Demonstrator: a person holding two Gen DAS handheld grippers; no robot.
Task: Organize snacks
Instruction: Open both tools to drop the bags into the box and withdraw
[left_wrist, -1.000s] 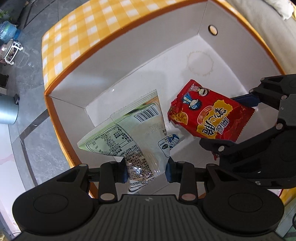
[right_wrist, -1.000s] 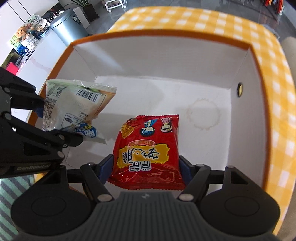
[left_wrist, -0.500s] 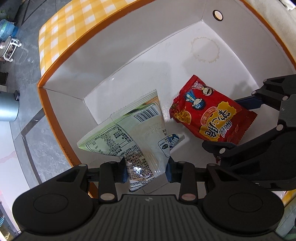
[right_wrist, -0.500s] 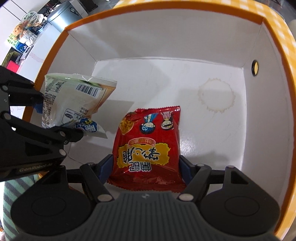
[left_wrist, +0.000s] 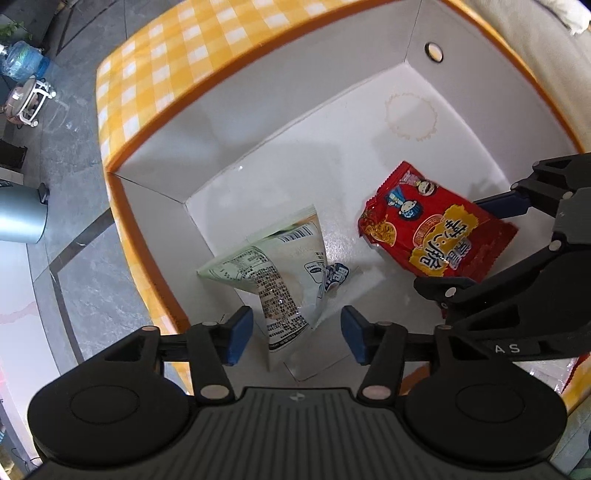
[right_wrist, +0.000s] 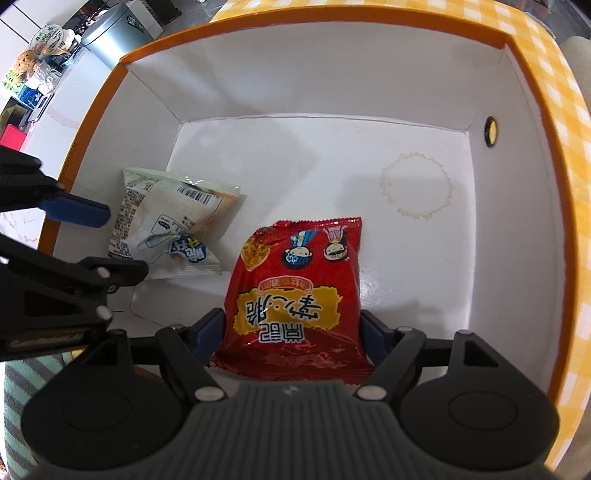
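Left wrist: left gripper (left_wrist: 296, 339) wide open, pads clear of the pale packet (left_wrist: 275, 275), which lies in the near-left corner of the box (left_wrist: 258, 122).

Right wrist: right gripper (right_wrist: 291, 332) clamped on the red packet (right_wrist: 295, 291), right of pale packet (right_wrist: 173, 225).

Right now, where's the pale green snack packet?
The pale green snack packet lies in the box's left corner, between the open left gripper's fingers, beside the red snack bag.

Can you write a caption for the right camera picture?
Right gripper holds red snack bag inside checkered box; green bag lies released.
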